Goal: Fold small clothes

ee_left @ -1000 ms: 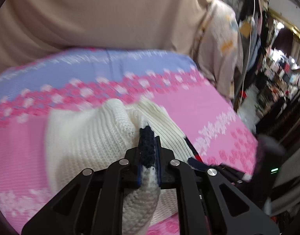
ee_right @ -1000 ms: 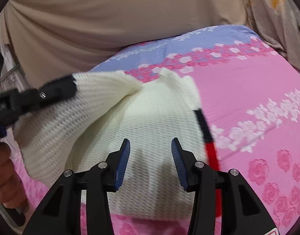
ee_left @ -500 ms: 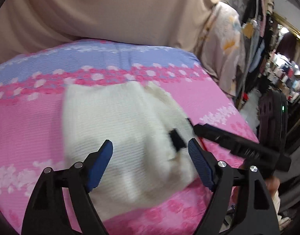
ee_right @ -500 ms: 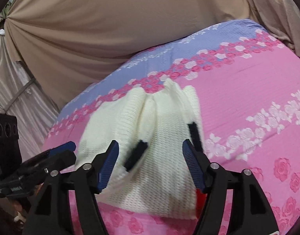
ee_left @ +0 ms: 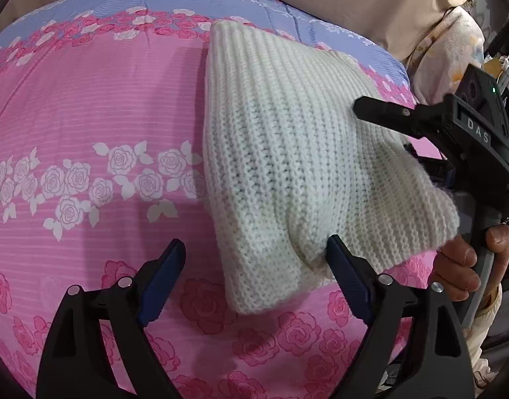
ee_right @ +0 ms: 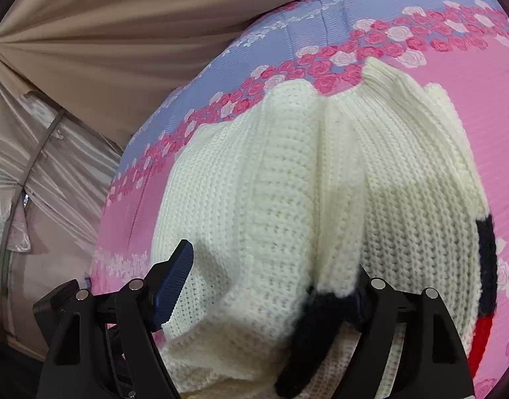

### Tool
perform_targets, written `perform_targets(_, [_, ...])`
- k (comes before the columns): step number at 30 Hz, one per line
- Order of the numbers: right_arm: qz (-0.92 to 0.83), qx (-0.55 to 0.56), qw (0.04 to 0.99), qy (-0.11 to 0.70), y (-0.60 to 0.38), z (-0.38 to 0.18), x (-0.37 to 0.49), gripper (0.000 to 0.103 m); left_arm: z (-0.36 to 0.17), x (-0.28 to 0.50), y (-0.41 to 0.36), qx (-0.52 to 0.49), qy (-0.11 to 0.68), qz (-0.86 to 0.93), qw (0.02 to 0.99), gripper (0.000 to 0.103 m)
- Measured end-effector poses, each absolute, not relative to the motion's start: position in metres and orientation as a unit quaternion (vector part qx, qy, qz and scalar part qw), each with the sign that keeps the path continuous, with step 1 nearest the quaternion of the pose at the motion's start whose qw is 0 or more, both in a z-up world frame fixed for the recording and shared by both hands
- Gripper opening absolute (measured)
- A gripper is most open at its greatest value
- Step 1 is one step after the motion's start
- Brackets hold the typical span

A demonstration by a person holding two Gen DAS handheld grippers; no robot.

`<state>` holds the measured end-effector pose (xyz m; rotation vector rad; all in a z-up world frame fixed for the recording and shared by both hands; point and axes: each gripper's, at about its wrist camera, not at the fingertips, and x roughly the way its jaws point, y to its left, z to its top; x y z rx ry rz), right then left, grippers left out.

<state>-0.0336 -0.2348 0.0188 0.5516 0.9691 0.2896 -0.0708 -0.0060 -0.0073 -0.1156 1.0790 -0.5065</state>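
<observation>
Cream knitted sweater [ee_left: 287, 153] lies folded on the bed [ee_left: 88, 106]. Both jaws gape: left hand-held gripper [ee_left: 254, 266] and right hand-held gripper [ee_right: 271, 276] should press edges flat gently.

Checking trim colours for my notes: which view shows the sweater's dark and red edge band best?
The right wrist view. The cream knit sweater fills it, with the navy and red edge band down its right side. The left wrist view shows only plain cream knit on the pink floral sheet; no band is visible there.
</observation>
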Motion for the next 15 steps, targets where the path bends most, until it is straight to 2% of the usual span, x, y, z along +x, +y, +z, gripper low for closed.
perform_targets(2, [0.135, 0.236, 0.85, 0.452, -0.225, 0.03, -0.03, 0.061, 0.001, -0.073, -0.007, -0.041, 0.495, -0.235, 0.835, 0.084])
perform_targets(3, [0.132, 0.216, 0.862, 0.44, -0.22, 0.04, -0.03, 0.037, 0.009, -0.076, -0.008, -0.03, 0.482, -0.231, 0.845, 0.084])
perform_targets(4, [0.141, 0.207, 0.87, 0.425, -0.218, 0.05, -0.031, 0.024, 0.017, -0.079, -0.009, -0.023, 0.47, -0.228, 0.853, 0.084])
perform_targets(8, [0.242, 0.221, 0.897, 0.296, -0.232, 0.106, -0.062, 0.02, 0.049, -0.092, -0.01, -0.011, 0.419, -0.236, 0.877, 0.084])
perform_targets(10, [0.245, 0.224, 0.909, 0.25, -0.255, 0.111, -0.079, 0.019, 0.059, -0.096, -0.014, -0.015, 0.403, -0.251, 0.88, 0.085])
perform_targets(12, [0.201, 0.248, 0.904, 0.285, -0.281, 0.082, -0.072, 0.019, 0.061, -0.096, -0.023, -0.01, 0.399, -0.263, 0.878, 0.085])
perform_targets(15, [0.058, 0.232, 0.883, 0.404, -0.305, 0.009, -0.055, 0.019, 0.053, -0.091, -0.038, -0.005, 0.407, -0.274, 0.871, 0.085])
